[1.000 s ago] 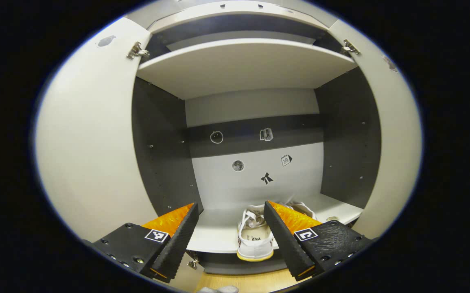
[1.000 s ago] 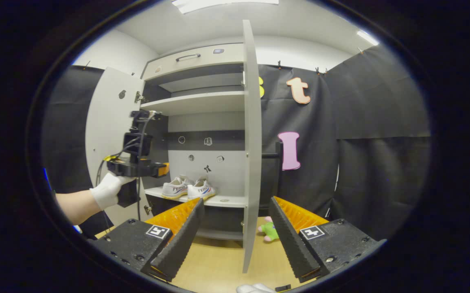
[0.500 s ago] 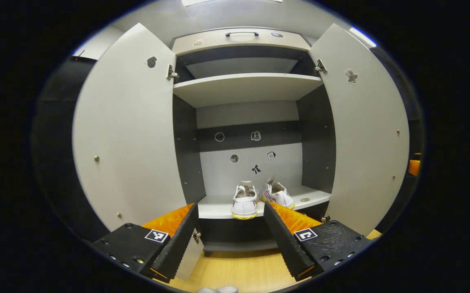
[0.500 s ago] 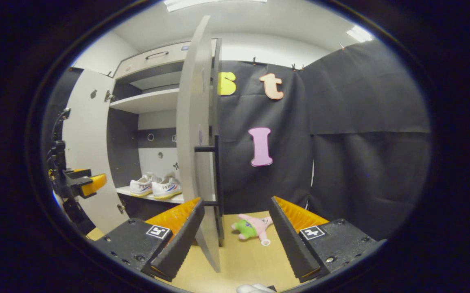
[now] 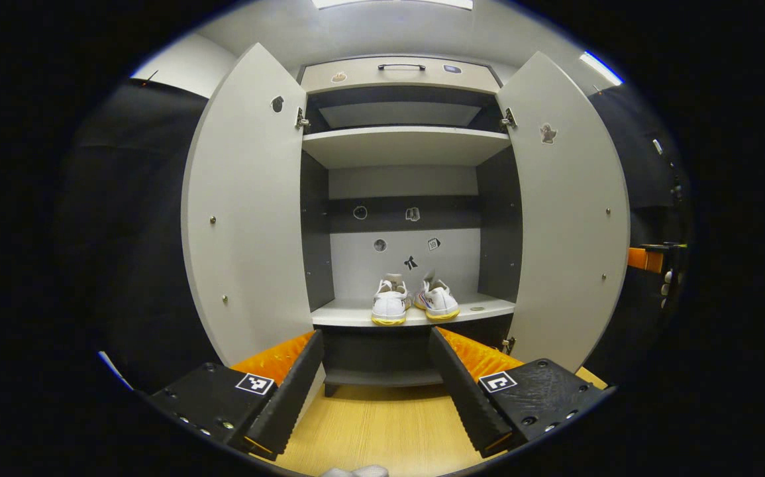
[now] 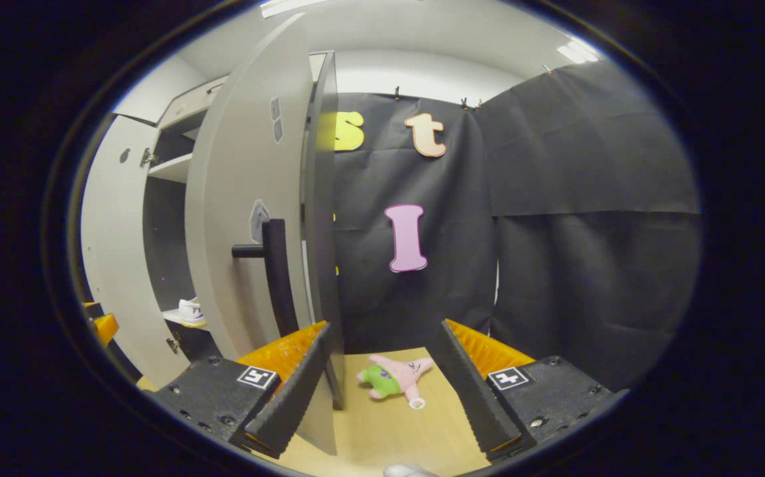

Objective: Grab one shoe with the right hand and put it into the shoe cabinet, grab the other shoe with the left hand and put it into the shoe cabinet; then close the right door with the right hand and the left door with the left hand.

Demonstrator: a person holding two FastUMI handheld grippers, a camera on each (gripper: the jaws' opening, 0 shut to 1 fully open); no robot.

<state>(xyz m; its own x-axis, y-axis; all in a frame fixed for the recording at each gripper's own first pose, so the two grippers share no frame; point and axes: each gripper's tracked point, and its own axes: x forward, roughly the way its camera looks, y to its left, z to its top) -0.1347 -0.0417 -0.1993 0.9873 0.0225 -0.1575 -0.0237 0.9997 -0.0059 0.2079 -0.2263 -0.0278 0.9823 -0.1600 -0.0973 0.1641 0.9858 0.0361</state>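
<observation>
In the left gripper view two white shoes (image 5: 390, 307) (image 5: 436, 302) stand side by side on the lower shelf (image 5: 349, 317) of the grey shoe cabinet. Both doors hang wide open, the left door (image 5: 250, 205) and the right door (image 5: 567, 218). My left gripper (image 5: 377, 371) is open and empty, well back from the cabinet. At the far right edge of that view a bit of the other gripper (image 5: 650, 260) shows. In the right gripper view my right gripper (image 6: 383, 371) is open and empty beside the right door's outer face (image 6: 243, 199), near its black bar handle (image 6: 275, 278). One shoe (image 6: 191, 310) peeks past the door.
A pink and green plush toy (image 6: 394, 379) lies on the wooden floor (image 6: 382, 424) right of the cabinet. The black cloth wall (image 6: 554, 232) stands behind it. A drawer with a handle (image 5: 401, 67) tops the cabinet, above an upper shelf (image 5: 402, 142).
My left gripper has pulled back from the shelf, so the whole cabinet now shows. My right gripper has swung round to the outer side of the right door.
</observation>
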